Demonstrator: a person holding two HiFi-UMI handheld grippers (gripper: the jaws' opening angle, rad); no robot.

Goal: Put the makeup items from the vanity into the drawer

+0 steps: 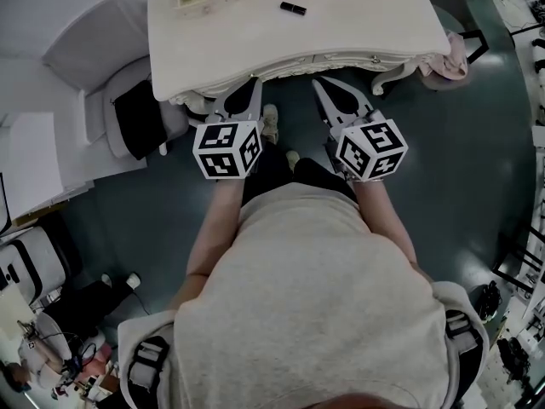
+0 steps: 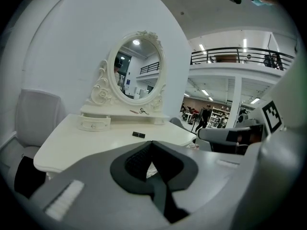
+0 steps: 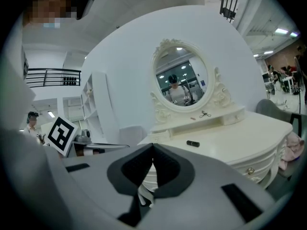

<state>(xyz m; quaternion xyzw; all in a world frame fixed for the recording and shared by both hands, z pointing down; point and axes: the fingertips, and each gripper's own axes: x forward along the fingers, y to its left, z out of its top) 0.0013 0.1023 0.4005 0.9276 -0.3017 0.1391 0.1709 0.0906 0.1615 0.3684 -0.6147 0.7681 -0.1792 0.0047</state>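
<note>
Up close, the left gripper [image 2: 152, 142] fills its own lens: jaws pressed together, nothing between them. Over to the right gripper [image 3: 153, 144], same story, jaws closed tight and empty. From the head view the two ride side by side, marker cubes toward the person, tips aimed at the front edge of the vanity [image 1: 255, 45] and close to it; whether they touch it I cannot tell. Between them, down on the dark floor [image 1: 477, 169], the person's shoes [image 1: 270, 123] peek out. Moving outward onto the cream top, a black tube [image 1: 293, 8] lies on its side, alone on the open surface, well beyond both tips and near the shelf [image 2: 125, 110]. That shelf carries a thin stick [image 2: 134, 111] and a small looped tool [image 2: 144, 111] just beside each other, under the oval mirror [image 2: 136, 68]. At the shelf's end a little drawer [image 2: 94, 123] sits shut. Off the left side of the vanity stands a grey chair [image 1: 94, 45]; at the right corner a pink cloth [image 1: 452, 58] hangs.
</note>
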